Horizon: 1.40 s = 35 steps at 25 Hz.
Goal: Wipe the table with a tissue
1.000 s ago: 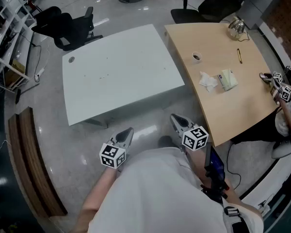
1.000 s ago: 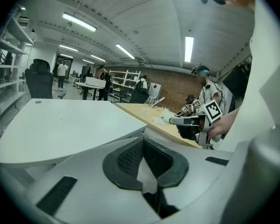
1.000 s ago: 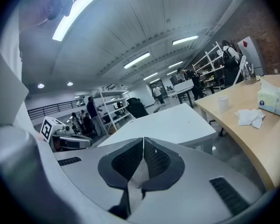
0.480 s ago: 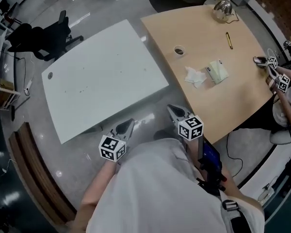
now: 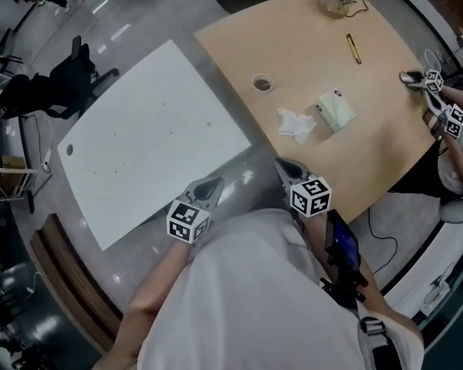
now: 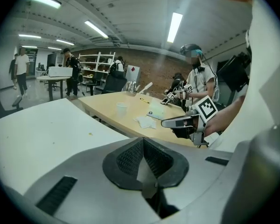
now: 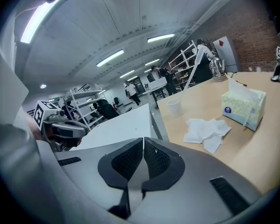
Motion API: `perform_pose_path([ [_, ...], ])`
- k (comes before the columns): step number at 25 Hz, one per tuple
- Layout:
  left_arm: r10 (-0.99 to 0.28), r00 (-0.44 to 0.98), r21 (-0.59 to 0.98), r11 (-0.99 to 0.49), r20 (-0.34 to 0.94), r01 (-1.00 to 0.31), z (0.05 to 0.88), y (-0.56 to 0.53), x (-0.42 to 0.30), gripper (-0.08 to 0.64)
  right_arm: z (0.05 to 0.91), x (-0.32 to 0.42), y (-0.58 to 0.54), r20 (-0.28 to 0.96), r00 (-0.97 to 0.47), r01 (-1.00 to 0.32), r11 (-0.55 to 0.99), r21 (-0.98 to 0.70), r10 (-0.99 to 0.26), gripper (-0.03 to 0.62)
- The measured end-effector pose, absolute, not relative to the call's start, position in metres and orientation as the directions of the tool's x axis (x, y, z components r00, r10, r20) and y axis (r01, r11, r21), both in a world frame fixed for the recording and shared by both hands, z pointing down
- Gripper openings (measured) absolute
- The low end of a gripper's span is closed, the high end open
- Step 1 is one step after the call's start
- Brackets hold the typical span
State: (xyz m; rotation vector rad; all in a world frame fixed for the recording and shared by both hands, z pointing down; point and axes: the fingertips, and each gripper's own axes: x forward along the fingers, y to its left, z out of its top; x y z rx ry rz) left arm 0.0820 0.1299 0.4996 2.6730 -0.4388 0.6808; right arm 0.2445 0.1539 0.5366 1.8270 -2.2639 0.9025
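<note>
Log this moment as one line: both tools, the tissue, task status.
left tool: shut, empty | right tool: shut, empty | crumpled white tissue: lying on curved light wooden table, untouched | wiping: not yet begun

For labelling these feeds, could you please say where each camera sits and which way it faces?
Head view: on the person's head, looking steeply down at a white rectangular table and light wooden table; white-shirted torso, left gripper, right gripper.
Left gripper view: on that gripper, facing over the wooden table; own shut jaws, right gripper.
Right gripper view: on that gripper, facing the tables; own shut jaws, left gripper.
Shared: both gripper views show a crumpled white tissue.
</note>
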Motion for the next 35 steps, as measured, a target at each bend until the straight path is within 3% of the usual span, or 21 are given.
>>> perform_pose_path([
  [8, -0.111, 0.805, 0.2, -0.94, 0.583, -0.275, 0.508, 0.117, 0.145, 0.006, 0.547, 0.279, 0.162, 0.426, -0.223, -0.912, 0.034, -0.408, -0.877, 0.018],
  [21, 0.09, 0.774, 0.182, -0.983, 0.626, -0.033, 0.539, 0.121, 0.239, 0.006, 0.556, 0.333, 0.195, 0.469, -0.008, -0.888, -0.21, -0.41, -0.883, 0.018],
  [31, 0.057, 0.729, 0.21, -0.97, 0.682, -0.12, 0.592, 0.097, 0.301, 0.011, 0.556, 0.354, 0.212, 0.472, 0.089, -0.847, -0.316, -0.427, -0.877, 0.018],
  [33, 0.073, 0.715, 0.216, -0.97, 0.695, -0.111, 0.602, 0.101, 0.315, 0.1, 0.554, 0.359, 0.218, 0.47, 0.107, -0.837, -0.335, -0.434, -0.876, 0.018],
  [35, 0.074, 0.703, 0.215, -0.97, 0.707, -0.115, 0.608, 0.102, 0.33, 0.129, 0.552, 0.363, 0.224, 0.468, 0.123, -0.828, -0.35, -0.437, -0.875, 0.018],
])
